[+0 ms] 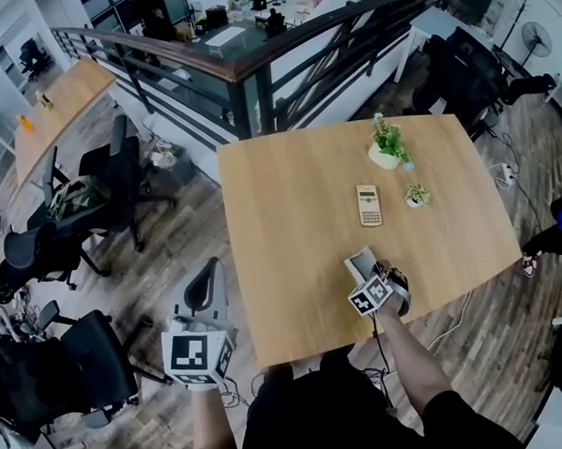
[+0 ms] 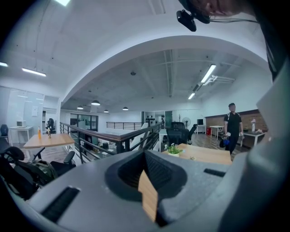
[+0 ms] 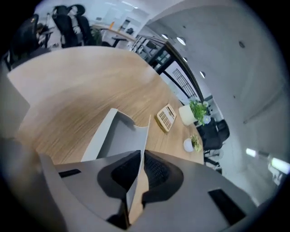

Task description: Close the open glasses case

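Note:
The grey glasses case (image 1: 361,262) lies open near the front right edge of the wooden table (image 1: 290,218). My right gripper (image 1: 372,276) points down at it from the near side. In the right gripper view, the case's tray (image 3: 108,136) rests on the wood and its thin raised lid (image 3: 145,131) runs edge-on between the jaws of the right gripper (image 3: 138,163), which are shut on it. My left gripper (image 1: 203,289) hangs off the table's left side over the floor. In its own view, the left gripper (image 2: 145,165) is shut and holds nothing.
A beige calculator (image 1: 368,205) lies mid-table, with two small potted plants (image 1: 387,146) (image 1: 416,196) beyond and right of it. Black office chairs (image 1: 110,181) stand on the floor at left. A railing (image 1: 245,71) runs behind the table. A person (image 2: 233,127) stands far off.

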`<state>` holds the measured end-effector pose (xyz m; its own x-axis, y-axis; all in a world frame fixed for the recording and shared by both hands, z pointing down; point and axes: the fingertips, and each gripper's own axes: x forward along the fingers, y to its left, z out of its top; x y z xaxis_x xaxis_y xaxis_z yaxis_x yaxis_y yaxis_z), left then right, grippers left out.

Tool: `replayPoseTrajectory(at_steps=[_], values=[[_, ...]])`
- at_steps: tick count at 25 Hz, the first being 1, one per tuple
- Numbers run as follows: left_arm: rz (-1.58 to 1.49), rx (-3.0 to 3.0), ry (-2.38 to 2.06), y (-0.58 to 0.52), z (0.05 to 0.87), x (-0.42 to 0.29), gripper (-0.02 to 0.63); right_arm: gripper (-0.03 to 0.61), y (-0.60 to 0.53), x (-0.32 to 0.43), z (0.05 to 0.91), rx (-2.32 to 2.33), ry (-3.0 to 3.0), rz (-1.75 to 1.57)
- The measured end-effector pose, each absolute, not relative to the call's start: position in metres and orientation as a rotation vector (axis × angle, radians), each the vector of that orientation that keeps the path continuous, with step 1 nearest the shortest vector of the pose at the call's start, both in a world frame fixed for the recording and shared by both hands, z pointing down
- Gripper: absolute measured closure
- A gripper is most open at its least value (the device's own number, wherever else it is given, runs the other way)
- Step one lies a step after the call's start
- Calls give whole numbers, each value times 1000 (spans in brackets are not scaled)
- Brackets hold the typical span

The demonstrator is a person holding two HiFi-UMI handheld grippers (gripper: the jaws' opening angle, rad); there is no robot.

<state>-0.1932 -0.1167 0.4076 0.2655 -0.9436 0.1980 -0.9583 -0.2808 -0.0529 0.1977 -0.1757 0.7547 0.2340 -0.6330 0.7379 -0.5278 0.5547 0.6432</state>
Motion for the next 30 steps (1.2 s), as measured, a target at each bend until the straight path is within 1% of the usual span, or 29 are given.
replayPoseTrajectory(at_steps=[4,6,11,12,13,19,23,24,26,30], values=[[296,2441,-1851,-115,402,-195,615,534,-169,186,754,903,-1243,-413],[277,2446,-1856,-114,397,-196,614,531,-164,181,755,860,-1194,-510],[235,2443,-1851,-115,392,-198,615,509,-151,168,758,816,-1206,-559],[238,2447,-1847,-114,392,-197,615,477,-148,166,758,804,-1215,-559],[240,2452,-1841,-114,392,-196,615,463,-144,163,759,793,-1223,-559],[228,2472,-1819,-114,392,-189,615,456,-133,154,757,764,-1257,-562],[212,2475,-1814,-115,392,-190,615,457,-134,144,741,809,-1314,-553],[209,2477,-1811,-115,392,-189,615,470,-135,142,740,813,-1332,-539],[200,2480,-1805,-115,392,-188,615,533,-136,143,741,815,-1355,-494],[200,2489,-1798,-113,390,-187,615,540,-135,147,741,843,-1397,-427]])
